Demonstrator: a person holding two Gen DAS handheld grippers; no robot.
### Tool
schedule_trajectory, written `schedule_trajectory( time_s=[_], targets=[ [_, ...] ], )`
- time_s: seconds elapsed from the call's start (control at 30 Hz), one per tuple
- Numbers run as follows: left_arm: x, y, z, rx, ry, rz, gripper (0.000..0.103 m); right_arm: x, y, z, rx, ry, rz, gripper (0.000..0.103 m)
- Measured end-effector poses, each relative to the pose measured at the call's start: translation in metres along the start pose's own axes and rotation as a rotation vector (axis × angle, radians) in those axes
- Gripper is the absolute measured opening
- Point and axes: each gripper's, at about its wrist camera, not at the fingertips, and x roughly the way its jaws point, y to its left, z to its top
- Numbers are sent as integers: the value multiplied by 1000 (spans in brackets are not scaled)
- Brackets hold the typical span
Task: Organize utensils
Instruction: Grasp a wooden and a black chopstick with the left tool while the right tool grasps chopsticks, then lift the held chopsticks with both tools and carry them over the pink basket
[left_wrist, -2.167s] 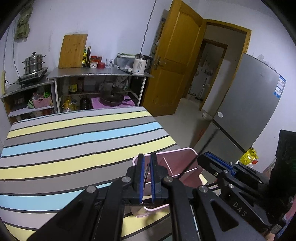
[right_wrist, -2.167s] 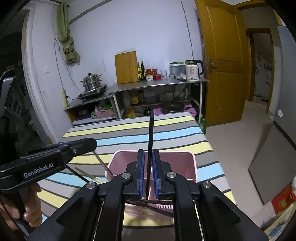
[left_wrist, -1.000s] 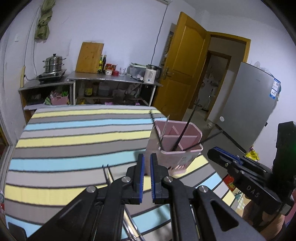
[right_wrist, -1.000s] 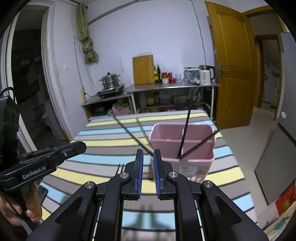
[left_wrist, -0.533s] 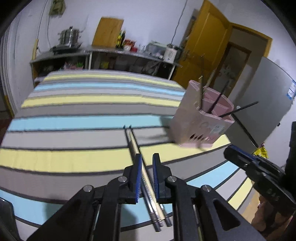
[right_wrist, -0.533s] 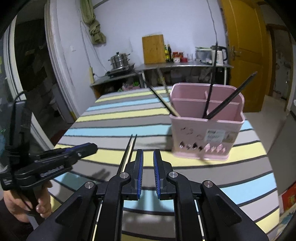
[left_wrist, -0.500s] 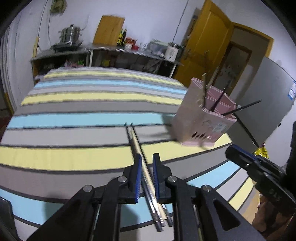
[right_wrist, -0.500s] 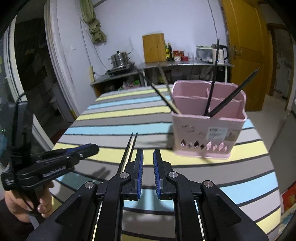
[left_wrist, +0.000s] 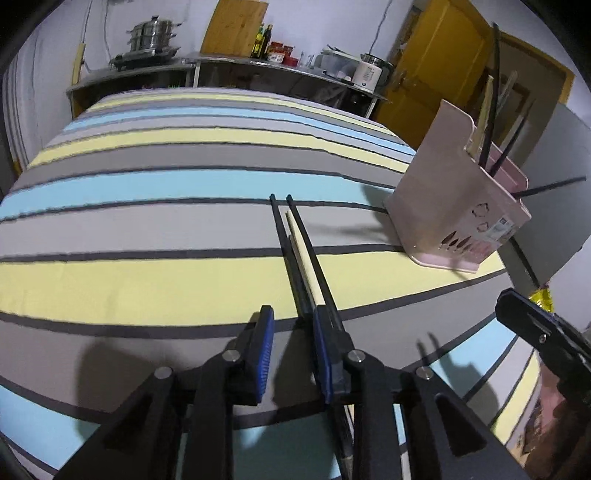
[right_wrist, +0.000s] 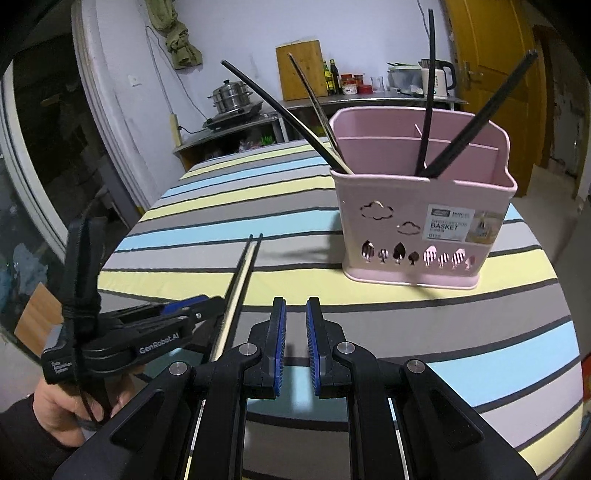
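A pink utensil basket (right_wrist: 424, 206) stands on the striped table and holds several chopsticks; it also shows in the left wrist view (left_wrist: 458, 206). Loose chopsticks (left_wrist: 295, 243), two black and one pale wooden, lie side by side on the cloth; they also show in the right wrist view (right_wrist: 243, 269). My left gripper (left_wrist: 291, 343) is open and low over their near ends, its right finger over them. My right gripper (right_wrist: 294, 328) hangs empty above the table, jaws a narrow gap apart. The left gripper also shows in the right wrist view (right_wrist: 207, 306).
The striped tablecloth (left_wrist: 147, 192) covers the table; its right edge drops off near the basket. Metal shelves with a steamer pot (right_wrist: 231, 98), a cutting board (right_wrist: 299, 72), bottles and a kettle (right_wrist: 436, 81) stand behind. A yellow door (right_wrist: 495, 74) is at the back right.
Both grippers have dropped lower and closer to the table. The left gripper's jaws have opened over the near ends of the loose chopsticks. The basket has not moved.
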Motion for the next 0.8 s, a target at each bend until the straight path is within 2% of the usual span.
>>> schedule_trajectory(
  time_s=[0.07,0.27,0.4,0.6,0.8],
  targets=[
    [-1,-4,-2,31,-10,25,24,3,-2,-1,4,5,1,11],
    [-3,-2,-3,7,-20,29,25,5,1,0,0,12,9,11],
    [4,-8,6,27,-15,72,25,9,1,-1,6,22,11,11],
    [4,1,9,45,-2,80,13,9,3,0,0,27,14,11],
    [-14,25,-4,18,1,92,11,23,13,0,-21,50,39,11]
  ],
)
